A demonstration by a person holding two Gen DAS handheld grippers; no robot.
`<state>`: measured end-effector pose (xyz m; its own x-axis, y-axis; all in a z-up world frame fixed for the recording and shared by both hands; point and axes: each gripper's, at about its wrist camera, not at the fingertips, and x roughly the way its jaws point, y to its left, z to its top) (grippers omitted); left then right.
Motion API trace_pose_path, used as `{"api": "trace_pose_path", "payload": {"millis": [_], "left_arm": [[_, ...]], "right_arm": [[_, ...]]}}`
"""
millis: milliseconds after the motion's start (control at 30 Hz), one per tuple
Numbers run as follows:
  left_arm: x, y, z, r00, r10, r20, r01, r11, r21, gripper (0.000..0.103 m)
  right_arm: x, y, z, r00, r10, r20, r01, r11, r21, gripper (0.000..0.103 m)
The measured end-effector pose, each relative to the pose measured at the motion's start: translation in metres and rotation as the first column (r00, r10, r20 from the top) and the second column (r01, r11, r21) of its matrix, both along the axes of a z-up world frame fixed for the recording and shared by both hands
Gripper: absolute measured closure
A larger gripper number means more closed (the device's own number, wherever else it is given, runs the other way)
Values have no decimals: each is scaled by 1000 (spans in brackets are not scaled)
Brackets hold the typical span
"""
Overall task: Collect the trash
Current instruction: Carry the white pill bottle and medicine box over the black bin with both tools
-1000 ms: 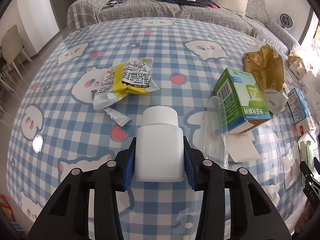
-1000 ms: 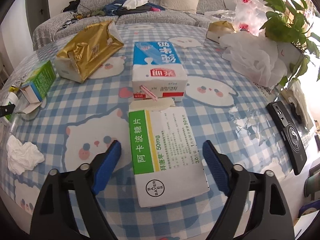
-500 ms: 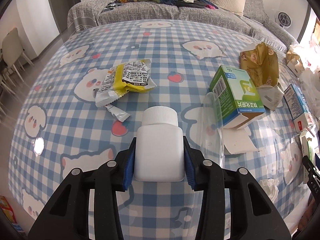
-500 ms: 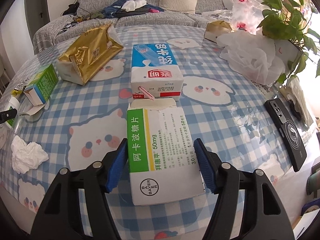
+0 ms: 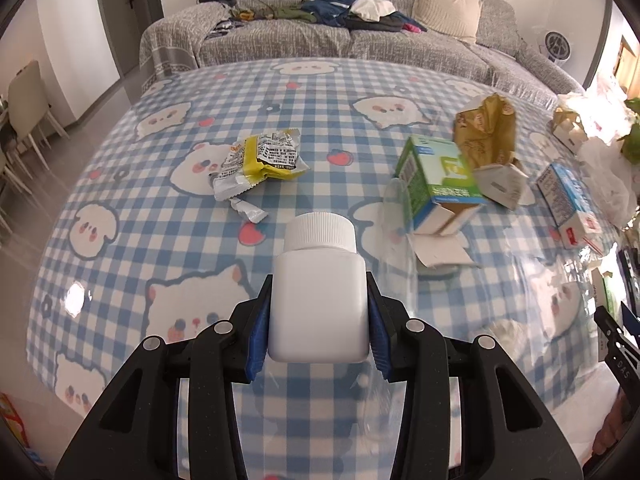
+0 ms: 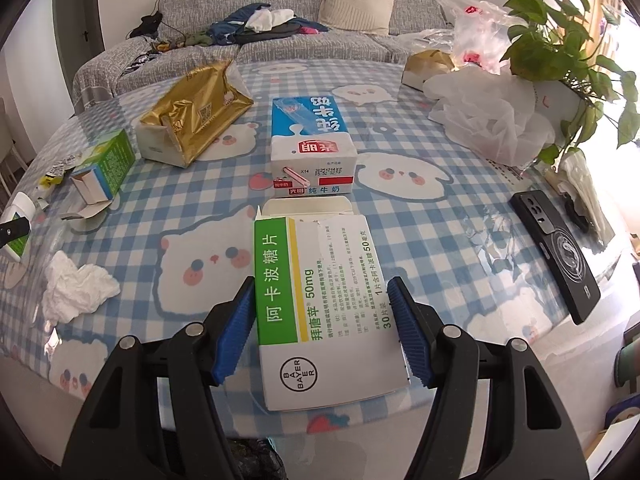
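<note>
The left gripper (image 5: 318, 322) clamps a white plastic pill bottle (image 5: 319, 295) by its flat sides, both blue pads pressed against it, cap pointing forward, the bottle apparently held above the checked tablecloth (image 5: 192, 264); the right gripper (image 6: 323, 334) brackets a flattened Bayer medicine box (image 6: 322, 304) that lies on the cloth near the table's front edge, its torn flap toward the milk carton (image 6: 311, 148); the left pad appears to touch the green edge and the right pad sits at or just off the white edge, so whether the box is truly pinched cannot be told. The step in hand looks like securing this box; the jaws should close squarely on the long edges, gently, since empty card will likely buckle if squeezed hard; lifting level should keep the open flap from catching the carton. Other rubbish waits: a gold foil bag (image 6: 196, 110), a green carton (image 6: 102, 168), a crumpled tissue (image 6: 76, 286) and a yellow snack wrapper (image 5: 260, 162); the black phone (image 6: 554, 252) at the right is probably no rubbish and best left.
</note>
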<state>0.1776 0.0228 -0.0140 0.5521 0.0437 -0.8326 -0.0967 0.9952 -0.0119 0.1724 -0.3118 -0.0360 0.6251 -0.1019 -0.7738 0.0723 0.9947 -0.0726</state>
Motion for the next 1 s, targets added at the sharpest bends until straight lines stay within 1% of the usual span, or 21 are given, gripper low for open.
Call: {"api": "trace_pose_path", "payload": {"millis": [233,600,833,1000], "left_arm": [[-30,-6,7,1000,-18,12,18,1000,-4,62],[-82,-1,6,1000,-18,16,18,1000,-11,62],[-109,-6,10,999,-34,28,34,999,-6,62],[-125,-10,10,998,-47,35,47,999,-10,62]], "right_arm": [[-23,-1,8,1000,-1,19,0,1000,13,40],[-57,6,21,999,8,50,-10,999,46,40],[-79,7,29,997,9,75,-14,998,69,40],[-92,10,30,996,13,84,-18,998,63,40]]}}
